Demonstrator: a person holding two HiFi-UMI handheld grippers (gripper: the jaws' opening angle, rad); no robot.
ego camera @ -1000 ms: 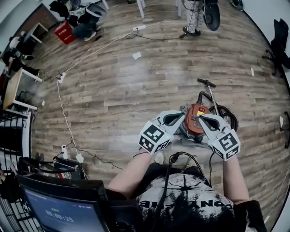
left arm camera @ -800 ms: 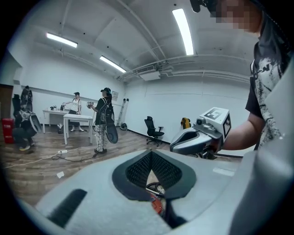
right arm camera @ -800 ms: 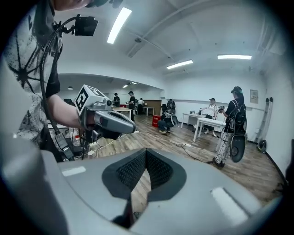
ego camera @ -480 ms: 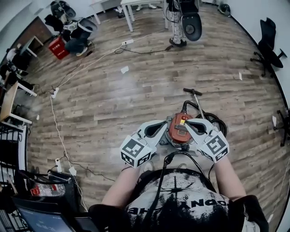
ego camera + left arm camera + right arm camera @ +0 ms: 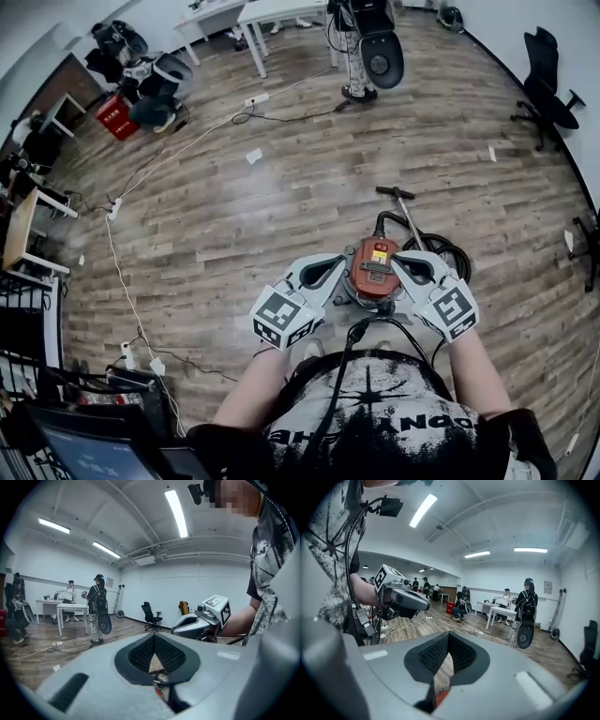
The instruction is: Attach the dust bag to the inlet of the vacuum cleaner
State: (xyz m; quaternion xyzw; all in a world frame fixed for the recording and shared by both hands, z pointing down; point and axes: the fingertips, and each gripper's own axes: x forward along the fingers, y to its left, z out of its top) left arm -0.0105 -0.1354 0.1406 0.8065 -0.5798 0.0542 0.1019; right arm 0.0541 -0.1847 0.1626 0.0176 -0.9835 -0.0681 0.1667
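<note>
Wood-plank floor with scattered gear

The plank floor (image 5: 281, 206) carries a red vacuum cleaner (image 5: 375, 267) near the bottom, a coiled black hose (image 5: 455, 251) touching its right side. A white cable (image 5: 127, 248) trails down the left, a scrap of paper (image 5: 253, 156) lies in the open middle, and white tables (image 5: 272, 13), a red box (image 5: 115, 117) and an office chair (image 5: 542, 75) stand at the far edges.

Shirt (image 5: 370, 412) print – partial, approx. "ANG"; vacuum cleaner (image 5: 375, 274) label too small to read.

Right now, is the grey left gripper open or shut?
Shut. The left gripper, in the left gripper view, has jaws meeting at the tips, nothing between them.
</note>
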